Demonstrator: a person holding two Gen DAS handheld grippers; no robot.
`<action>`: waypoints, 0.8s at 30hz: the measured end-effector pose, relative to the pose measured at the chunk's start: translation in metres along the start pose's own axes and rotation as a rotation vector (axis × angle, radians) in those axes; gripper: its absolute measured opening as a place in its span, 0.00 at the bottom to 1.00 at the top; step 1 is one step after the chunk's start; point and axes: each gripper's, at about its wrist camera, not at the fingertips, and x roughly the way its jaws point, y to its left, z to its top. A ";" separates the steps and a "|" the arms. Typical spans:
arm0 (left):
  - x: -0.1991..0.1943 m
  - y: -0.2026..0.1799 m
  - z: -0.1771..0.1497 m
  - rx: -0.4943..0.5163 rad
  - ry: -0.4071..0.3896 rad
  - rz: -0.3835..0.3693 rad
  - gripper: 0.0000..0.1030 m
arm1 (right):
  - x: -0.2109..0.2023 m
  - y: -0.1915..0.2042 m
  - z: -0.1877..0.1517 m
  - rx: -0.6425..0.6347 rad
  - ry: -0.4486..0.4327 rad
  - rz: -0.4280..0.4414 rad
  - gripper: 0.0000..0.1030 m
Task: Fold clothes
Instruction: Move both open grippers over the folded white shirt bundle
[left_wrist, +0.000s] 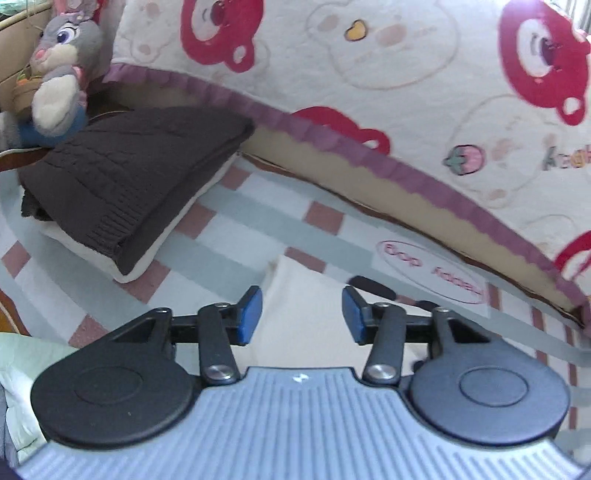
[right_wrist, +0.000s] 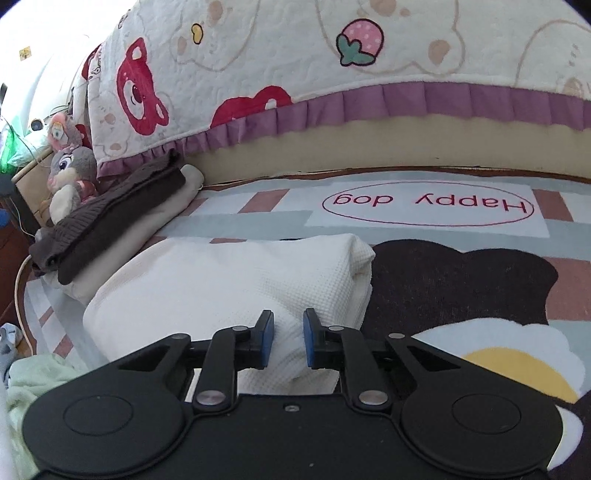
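A white waffle-knit garment (right_wrist: 229, 273) lies folded on the patterned rug (right_wrist: 258, 218). My right gripper (right_wrist: 289, 341) is at its near edge, blue pads (right_wrist: 266, 341) close together with a ridge of the white fabric pinched between them. My left gripper (left_wrist: 302, 314) hovers open over a cream patch of the same fabric (left_wrist: 295, 291), with nothing between its fingers. To the left is a stack of folded clothes: a dark brown knit sweater (left_wrist: 129, 177) (right_wrist: 110, 218) on top of a cream garment (left_wrist: 147, 258) (right_wrist: 177, 192).
A bear-print quilt with a purple frill (left_wrist: 332, 140) (right_wrist: 332, 107) hangs over the bed edge behind. A grey plush rabbit (left_wrist: 62, 70) (right_wrist: 70, 166) sits by the stack. Pale green cloth (right_wrist: 40, 376) lies at lower left, beside a white cable (right_wrist: 18, 288).
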 end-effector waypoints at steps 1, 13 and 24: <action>-0.003 0.007 -0.003 -0.040 0.007 0.002 0.48 | 0.000 0.001 0.001 -0.005 0.004 -0.002 0.15; 0.075 0.079 -0.072 -0.388 0.100 -0.148 0.48 | -0.002 0.002 0.009 -0.010 0.078 -0.039 0.16; 0.156 0.136 -0.114 -0.807 0.128 -0.227 0.43 | 0.002 0.015 0.012 -0.086 0.105 -0.128 0.32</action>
